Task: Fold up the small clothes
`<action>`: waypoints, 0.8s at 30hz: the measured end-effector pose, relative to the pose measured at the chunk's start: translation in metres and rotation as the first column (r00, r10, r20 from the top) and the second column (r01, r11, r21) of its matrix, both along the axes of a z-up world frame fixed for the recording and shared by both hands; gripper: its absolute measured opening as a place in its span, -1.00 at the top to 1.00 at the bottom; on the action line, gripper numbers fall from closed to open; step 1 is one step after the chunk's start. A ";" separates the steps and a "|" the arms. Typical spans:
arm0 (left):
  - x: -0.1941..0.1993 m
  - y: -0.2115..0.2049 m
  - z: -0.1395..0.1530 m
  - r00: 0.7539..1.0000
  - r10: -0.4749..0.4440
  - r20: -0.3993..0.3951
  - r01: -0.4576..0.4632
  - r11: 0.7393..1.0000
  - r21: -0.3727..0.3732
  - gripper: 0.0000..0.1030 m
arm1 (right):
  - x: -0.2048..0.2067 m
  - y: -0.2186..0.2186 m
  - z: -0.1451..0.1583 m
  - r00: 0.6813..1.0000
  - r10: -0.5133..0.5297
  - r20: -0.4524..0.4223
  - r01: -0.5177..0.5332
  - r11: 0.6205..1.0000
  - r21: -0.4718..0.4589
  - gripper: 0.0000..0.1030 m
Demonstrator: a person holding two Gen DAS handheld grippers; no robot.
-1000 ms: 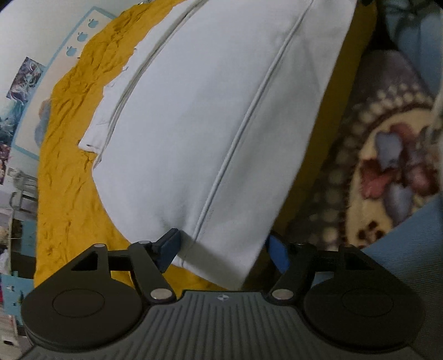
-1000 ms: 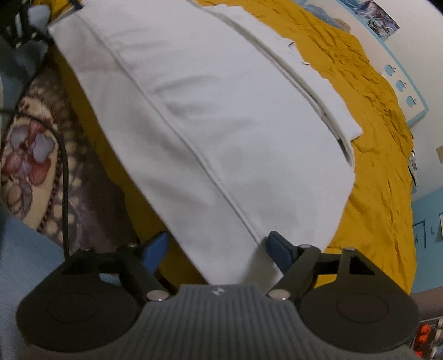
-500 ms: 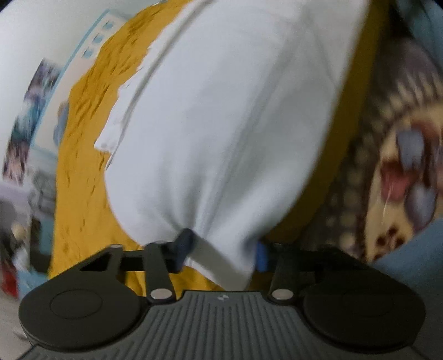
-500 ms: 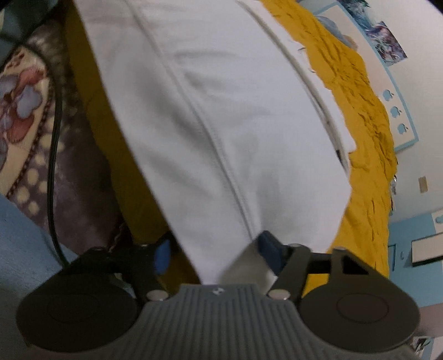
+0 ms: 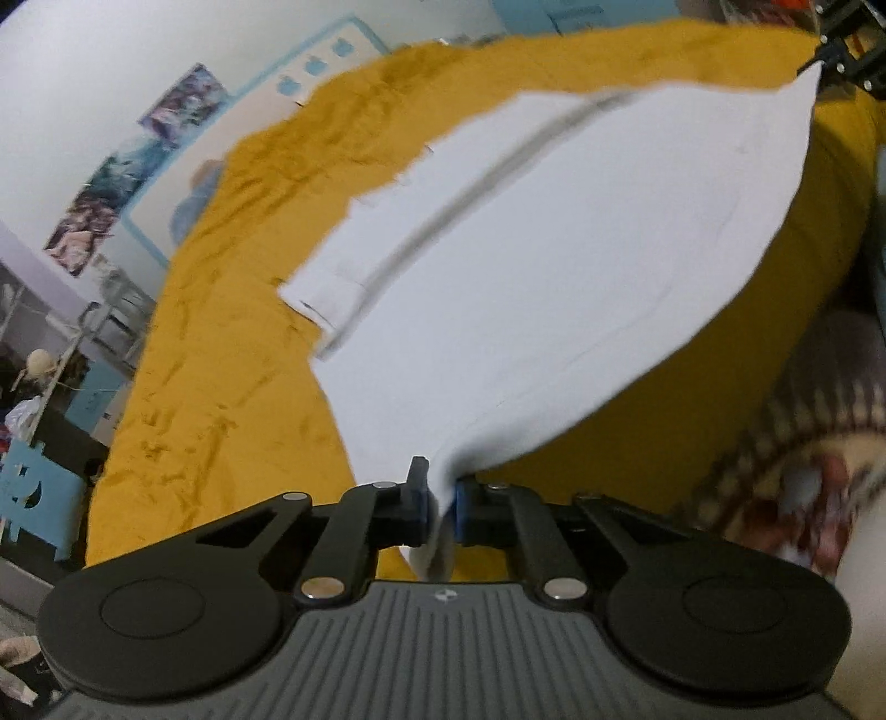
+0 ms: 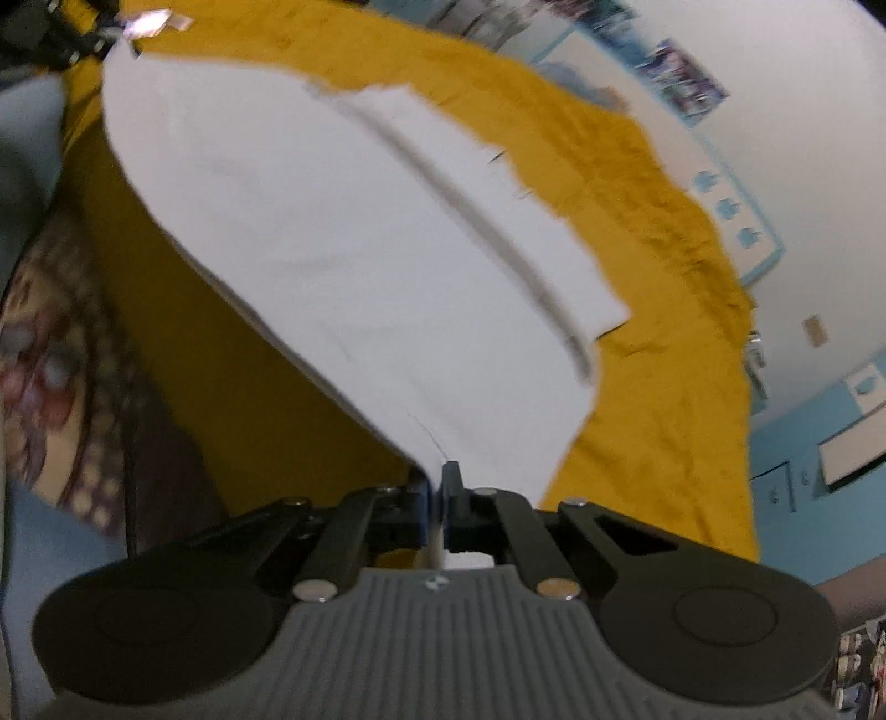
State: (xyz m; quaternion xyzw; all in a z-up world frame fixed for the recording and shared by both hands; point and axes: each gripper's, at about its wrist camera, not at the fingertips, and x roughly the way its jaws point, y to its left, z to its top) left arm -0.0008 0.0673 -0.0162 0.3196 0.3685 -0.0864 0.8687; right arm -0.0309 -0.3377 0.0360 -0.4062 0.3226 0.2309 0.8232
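A white garment [image 5: 542, 266] lies on a mustard-yellow cover [image 5: 232, 354], its near edge lifted off the surface. My left gripper [image 5: 440, 498] is shut on the garment's near corner. My right gripper [image 6: 437, 498] is shut on the other near corner of the same garment [image 6: 387, 266]. Each view shows the other gripper small at the garment's far corner: the right one [image 5: 847, 50] and the left one [image 6: 61, 27]. A folded band of the garment [image 5: 332, 288] lies flat on the cover.
The yellow cover [image 6: 664, 343] spreads wide beyond the garment. A patterned flowered blanket [image 5: 803, 443] lies at the near edge, also in the right wrist view [image 6: 50, 343]. A white wall with posters [image 5: 127, 183] and blue furniture [image 6: 819, 443] stand behind.
Both grippers have closed on the garment's near corners, from open a second ago. The near edge has lifted off the cover, and both views have tilted up toward the wall.
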 end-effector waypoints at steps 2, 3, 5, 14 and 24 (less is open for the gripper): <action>0.006 0.001 0.014 0.999 0.014 0.037 -0.013 1.000 -0.021 0.83 | 0.005 0.000 0.015 0.999 -0.020 0.046 0.019 1.000 0.025 1.00; 0.009 0.001 0.021 0.998 0.023 0.060 -0.021 0.999 -0.031 0.84 | 0.008 0.000 0.023 0.997 -0.032 0.070 0.030 0.999 0.038 1.00; 0.015 0.002 0.033 0.994 0.043 0.100 -0.038 0.998 -0.051 0.84 | 0.014 0.003 0.036 0.993 -0.050 0.110 0.044 0.997 0.062 1.00; 0.073 0.009 0.075 0.957 0.136 0.258 -0.104 0.985 -0.135 0.84 | 0.057 0.018 0.084 0.955 -0.113 0.274 0.082 0.989 0.122 1.00; 0.155 0.019 0.116 0.908 0.202 0.367 -0.143 0.973 -0.180 0.84 | 0.151 0.039 0.129 0.902 -0.156 0.403 0.097 0.982 0.162 1.00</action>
